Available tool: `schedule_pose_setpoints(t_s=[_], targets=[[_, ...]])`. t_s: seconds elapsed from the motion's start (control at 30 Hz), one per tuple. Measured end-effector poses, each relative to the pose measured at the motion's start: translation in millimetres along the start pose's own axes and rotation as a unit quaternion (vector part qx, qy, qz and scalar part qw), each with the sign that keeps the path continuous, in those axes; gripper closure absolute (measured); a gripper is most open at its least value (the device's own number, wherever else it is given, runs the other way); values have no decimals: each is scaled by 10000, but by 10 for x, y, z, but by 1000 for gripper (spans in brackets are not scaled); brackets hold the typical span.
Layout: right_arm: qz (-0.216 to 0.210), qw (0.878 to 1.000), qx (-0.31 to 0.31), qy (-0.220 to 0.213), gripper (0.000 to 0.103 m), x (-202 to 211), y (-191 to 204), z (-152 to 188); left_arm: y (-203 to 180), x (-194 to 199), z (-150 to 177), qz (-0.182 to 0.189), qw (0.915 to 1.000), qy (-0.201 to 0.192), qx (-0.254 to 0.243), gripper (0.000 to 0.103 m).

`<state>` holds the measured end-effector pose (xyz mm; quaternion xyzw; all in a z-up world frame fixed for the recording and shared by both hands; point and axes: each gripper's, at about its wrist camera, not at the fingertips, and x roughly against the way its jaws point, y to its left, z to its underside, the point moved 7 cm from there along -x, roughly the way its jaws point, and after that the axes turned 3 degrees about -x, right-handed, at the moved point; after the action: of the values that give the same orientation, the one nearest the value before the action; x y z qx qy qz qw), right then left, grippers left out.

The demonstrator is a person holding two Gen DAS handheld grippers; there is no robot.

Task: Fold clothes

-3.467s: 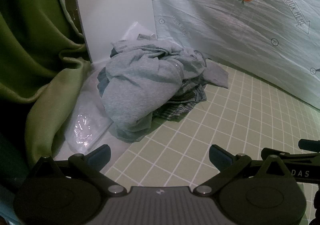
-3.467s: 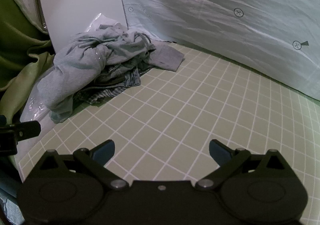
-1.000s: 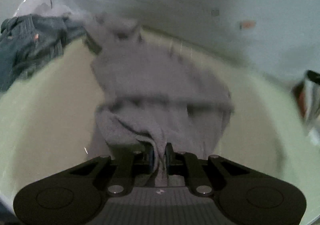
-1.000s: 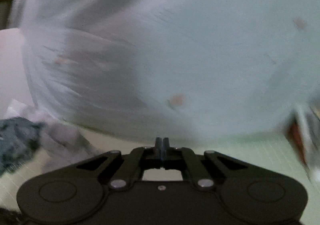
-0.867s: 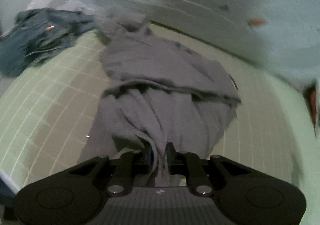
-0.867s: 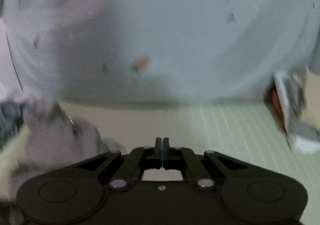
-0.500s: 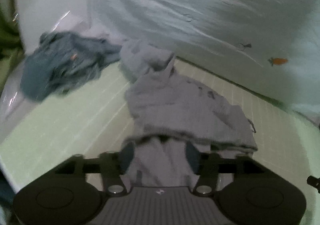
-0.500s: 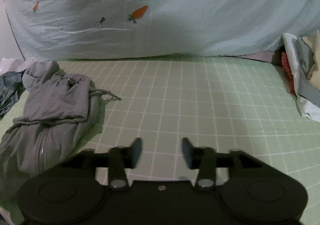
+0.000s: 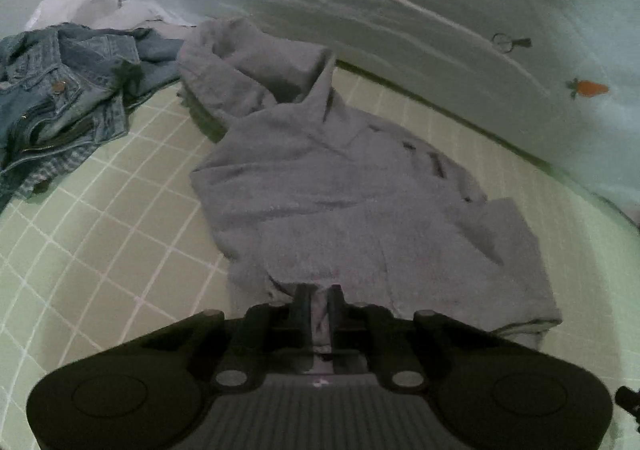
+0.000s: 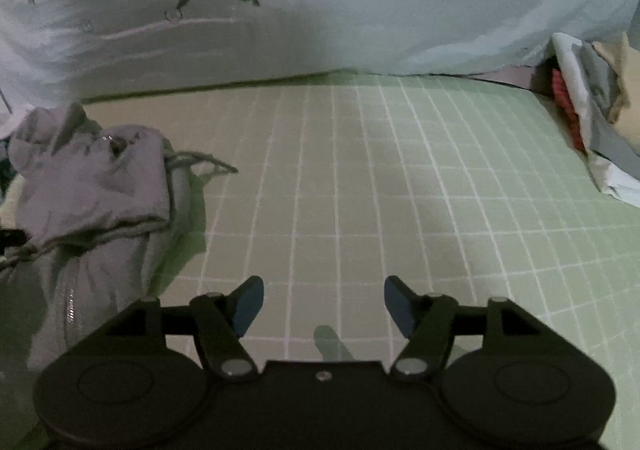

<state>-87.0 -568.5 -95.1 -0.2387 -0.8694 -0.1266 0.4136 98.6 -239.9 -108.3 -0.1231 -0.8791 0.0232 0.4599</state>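
A grey hoodie (image 9: 340, 186) lies crumpled on the green grid mat (image 9: 100, 250), hood toward the far wall. My left gripper (image 9: 319, 306) is shut on the hoodie's near edge, cloth pinched between the fingers. In the right wrist view the same hoodie (image 10: 92, 186) lies bunched at the left, its drawstring trailing onto the mat. My right gripper (image 10: 322, 308) is open and empty above the bare mat (image 10: 380, 190), to the right of the hoodie.
A denim jacket and other clothes (image 9: 60, 98) are heaped at the far left. A pale sheet with carrot prints (image 10: 320, 10) hangs along the back. A pile of folded cloth (image 10: 592, 118) sits at the right edge of the mat.
Half a second ago my left gripper was open over the hoodie; now it is shut on its near edge. My right gripper has opened wider and stays over the bare mat.
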Motion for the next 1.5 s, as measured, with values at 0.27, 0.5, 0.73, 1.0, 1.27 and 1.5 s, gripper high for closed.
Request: schedule_pose_setpoints(t_s=[0.27,0.5,0.73,1.0,1.27,1.5], targets=[[194,9995,132,189,35,-92,305,19,1266,620,-542,-1858,9775,-989,147,96],[225,9990,328,218,35,-316,589,-119,2692,734,-510,-3283,9339,-471,1332,83],[-233,9989,395,-67,30,-739,1031,-785,2051,435,-321,-2057,9660,-267,1541,37],[-973,9942,450,40,31,-1360,1600,-1256,938,-52,-476,-604,9928,-48,1035,22],[-1382,9820,1243,327,74,-1683,1987,-1253,355,-418,-559,-349,9985,296,313,21],[-1017,9868,1261,-19,99,-1516,1636,-1170,411,-600,-394,-823,9941,694,140,15]])
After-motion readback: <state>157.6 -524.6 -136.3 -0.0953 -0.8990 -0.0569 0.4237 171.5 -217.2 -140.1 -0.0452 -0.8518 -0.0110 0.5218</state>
